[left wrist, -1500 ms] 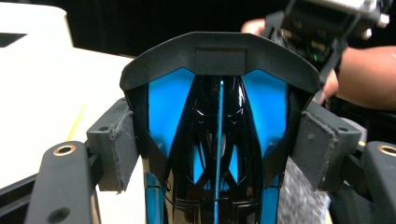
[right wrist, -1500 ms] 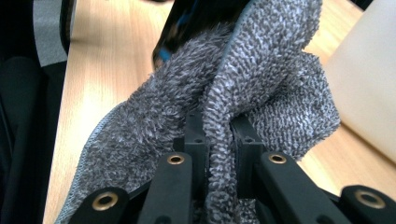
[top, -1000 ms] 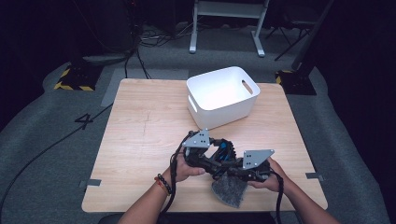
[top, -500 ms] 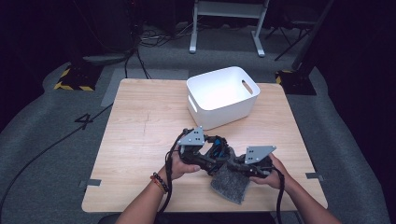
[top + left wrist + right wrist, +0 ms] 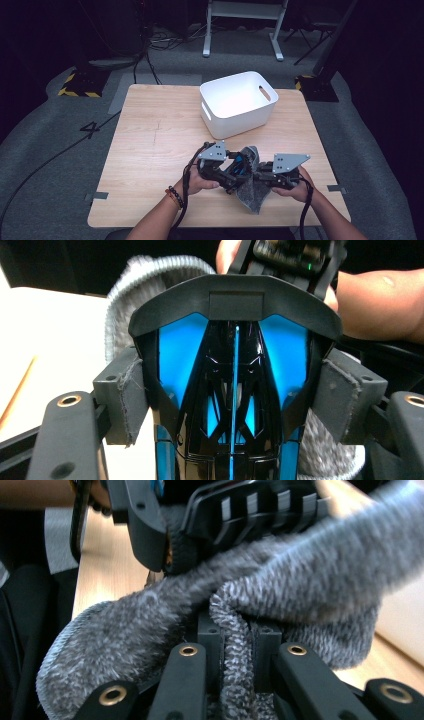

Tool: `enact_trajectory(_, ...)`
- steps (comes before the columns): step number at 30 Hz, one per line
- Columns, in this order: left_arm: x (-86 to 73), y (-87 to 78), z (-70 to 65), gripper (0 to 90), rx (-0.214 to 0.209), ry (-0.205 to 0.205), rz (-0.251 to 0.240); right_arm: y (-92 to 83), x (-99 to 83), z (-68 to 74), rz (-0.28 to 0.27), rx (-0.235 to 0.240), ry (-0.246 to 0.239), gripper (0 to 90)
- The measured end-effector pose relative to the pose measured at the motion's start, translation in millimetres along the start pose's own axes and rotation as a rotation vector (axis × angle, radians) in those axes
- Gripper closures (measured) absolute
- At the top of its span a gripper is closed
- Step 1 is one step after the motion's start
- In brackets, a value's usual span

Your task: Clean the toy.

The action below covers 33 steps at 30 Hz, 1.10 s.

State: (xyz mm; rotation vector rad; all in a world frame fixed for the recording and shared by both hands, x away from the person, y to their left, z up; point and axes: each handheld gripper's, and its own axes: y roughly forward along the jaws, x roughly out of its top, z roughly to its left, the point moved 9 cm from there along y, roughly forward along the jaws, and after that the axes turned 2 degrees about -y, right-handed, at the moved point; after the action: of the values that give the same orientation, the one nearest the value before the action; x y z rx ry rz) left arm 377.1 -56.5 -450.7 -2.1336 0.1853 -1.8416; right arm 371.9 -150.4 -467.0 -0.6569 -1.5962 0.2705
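High view: you hold a grey knitted sock (image 5: 250, 187) above the wooden surface (image 5: 150, 145), near the white bin (image 5: 237, 102). Left tool (image 5: 235, 390) view: its jaws stand partly apart, pads seemingly on the sock. Right tool (image 5: 235, 645) view: jaws pinch a fold. You seem mid-stretch; next, keep both grips firm.

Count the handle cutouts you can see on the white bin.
2. One slot is in the right end wall of the white bin; the other slot is in its left end wall, facing the table's left side. Others may be hidden.
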Motion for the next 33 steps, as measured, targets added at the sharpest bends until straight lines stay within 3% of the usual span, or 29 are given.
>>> enact_trajectory(4,6.6,-3.5,-1.3,25.2,0.0,-0.004,-0.031,11.9,-6.7,7.7,0.025,0.05,0.006,80.2)
enact_trajectory(9,11.5,-7.6,-3.0,25.2,0.006,0.013,-0.04,35.1,-20.7,24.4,0.107,0.114,-0.017,80.0)
enact_trajectory(14,11.5,-13.1,0.6,25.2,0.018,0.01,-0.046,40.9,-35.8,19.5,0.154,0.103,-0.011,80.0)
enact_trajectory(18,4.8,-12.9,5.5,25.2,0.029,0.001,-0.024,26.1,-31.0,7.2,0.123,0.059,0.005,80.0)
enact_trajectory(25,-8.5,-6.8,13.2,25.2,0.033,-0.016,0.019,-12.8,-6.2,-10.8,-0.009,-0.011,0.027,79.9)
enact_trajectory(29,-11.0,-4.1,13.0,25.2,0.031,-0.016,0.029,-20.7,-1.3,-11.5,-0.038,-0.017,0.024,79.9)
enact_trajectory(33,-9.5,-1.4,9.3,25.2,0.017,-0.011,0.024,-15.4,-0.9,-6.4,-0.039,0.016,0.025,80.0)
